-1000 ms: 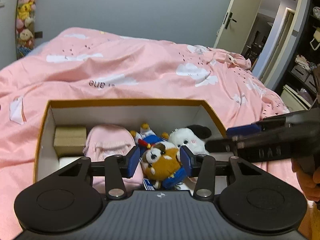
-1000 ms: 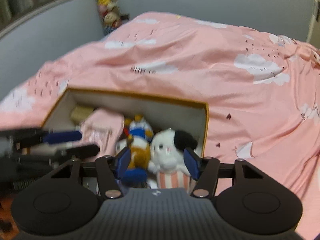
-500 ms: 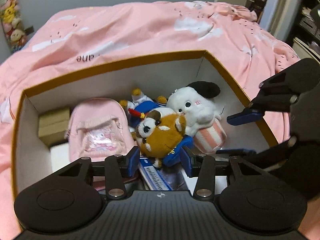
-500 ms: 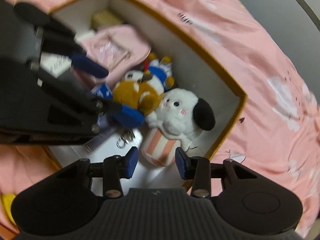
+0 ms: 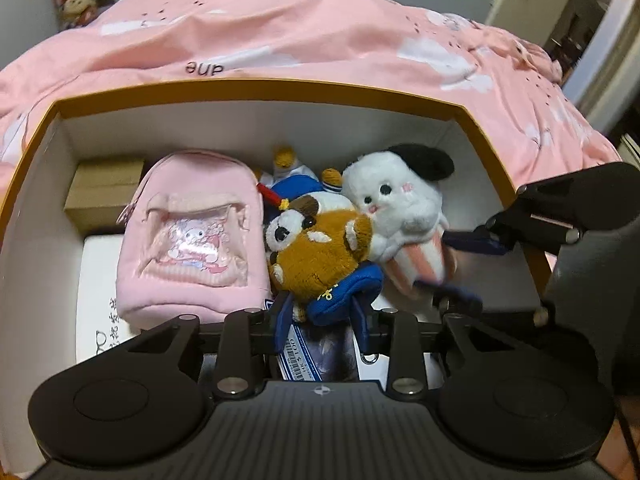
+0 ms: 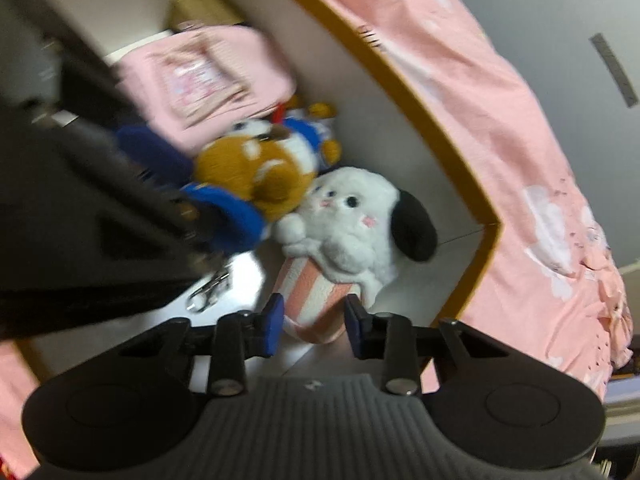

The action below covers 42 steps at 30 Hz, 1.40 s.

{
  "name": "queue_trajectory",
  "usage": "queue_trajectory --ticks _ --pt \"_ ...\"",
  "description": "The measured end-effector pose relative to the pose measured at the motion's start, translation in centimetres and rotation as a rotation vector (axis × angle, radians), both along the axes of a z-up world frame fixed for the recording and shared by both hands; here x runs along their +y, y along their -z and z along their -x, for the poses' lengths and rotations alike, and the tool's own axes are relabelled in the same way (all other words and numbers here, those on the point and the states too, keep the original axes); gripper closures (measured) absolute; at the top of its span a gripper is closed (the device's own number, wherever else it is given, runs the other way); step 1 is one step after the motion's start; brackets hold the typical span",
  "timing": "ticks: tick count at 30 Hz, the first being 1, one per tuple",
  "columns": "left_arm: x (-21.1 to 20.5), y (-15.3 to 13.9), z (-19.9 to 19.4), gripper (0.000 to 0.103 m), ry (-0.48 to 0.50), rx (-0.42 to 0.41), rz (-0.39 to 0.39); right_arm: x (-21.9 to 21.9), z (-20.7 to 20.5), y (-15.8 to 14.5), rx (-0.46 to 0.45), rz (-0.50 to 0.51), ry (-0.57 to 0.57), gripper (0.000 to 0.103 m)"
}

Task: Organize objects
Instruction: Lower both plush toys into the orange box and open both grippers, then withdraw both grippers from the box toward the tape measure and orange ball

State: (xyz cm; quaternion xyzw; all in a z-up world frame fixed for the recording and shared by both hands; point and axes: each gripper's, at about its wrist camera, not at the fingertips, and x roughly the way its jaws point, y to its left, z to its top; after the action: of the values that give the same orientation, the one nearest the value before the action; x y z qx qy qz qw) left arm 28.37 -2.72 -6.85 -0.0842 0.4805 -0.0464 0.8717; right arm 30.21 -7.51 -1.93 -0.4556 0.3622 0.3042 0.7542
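Toys fill a white box with an orange rim (image 5: 260,90) that sits on a bed under a pink cloud-print cover (image 5: 320,32). At the far left of the box lies a brown carton (image 5: 104,190) with a white printed box (image 5: 100,292) in front of it. Next comes a pink mini backpack (image 5: 192,240), lying flat. Beside it is a brown and white plush (image 5: 320,248) in blue clothing, on top of a blue-dressed duck toy (image 5: 296,184). The left gripper (image 5: 322,326) has just been closing – its blue pads sit on either side of the plush's blue lower part, seemingly touching the fabric. Further right leans a white plush with a black ear (image 6: 352,224), its lower half a pink-striped cup. The right gripper (image 6: 314,324) has also just been narrowing – its pads press the striped cup between them, near the box's right corner.
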Motion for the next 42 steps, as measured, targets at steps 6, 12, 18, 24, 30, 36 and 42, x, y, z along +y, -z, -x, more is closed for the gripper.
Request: queue_trajectory --ticks 6,12,18,24,30,36,42 --pt "0.4 0.1 -0.3 0.069 -0.053 0.015 0.016 0.1 -1.6 -0.3 0.008 -0.069 0.074 0.071" --pt "-0.2 -0.2 0.1 0.063 -0.023 -0.019 -0.015 -0.3 -1.2 -0.9 -0.001 -0.074 0.085 0.072" --pt "-0.6 -1.7 2.0 0.061 -0.007 -0.099 -0.038 -1.4 0.7 -3.4 -0.035 -0.129 0.110 0.071" --pt "-1.3 -4.4 3.9 0.061 0.029 -0.151 -0.077 -3.5 3.1 -6.2 -0.049 -0.228 0.173 0.071" --pt "-1.8 -7.0 7.0 0.061 0.079 -0.174 -0.075 -5.1 6.1 -8.5 -0.062 -0.378 0.226 0.067" --pt "-1.3 -9.1 10.9 0.062 0.151 -0.197 -0.016 -7.8 10.9 -11.4 -0.068 -0.515 0.250 0.060" --pt "-1.2 -9.5 15.9 0.061 0.226 -0.186 -0.029 -10.3 15.7 -10.4 -0.020 -0.651 0.285 0.060"
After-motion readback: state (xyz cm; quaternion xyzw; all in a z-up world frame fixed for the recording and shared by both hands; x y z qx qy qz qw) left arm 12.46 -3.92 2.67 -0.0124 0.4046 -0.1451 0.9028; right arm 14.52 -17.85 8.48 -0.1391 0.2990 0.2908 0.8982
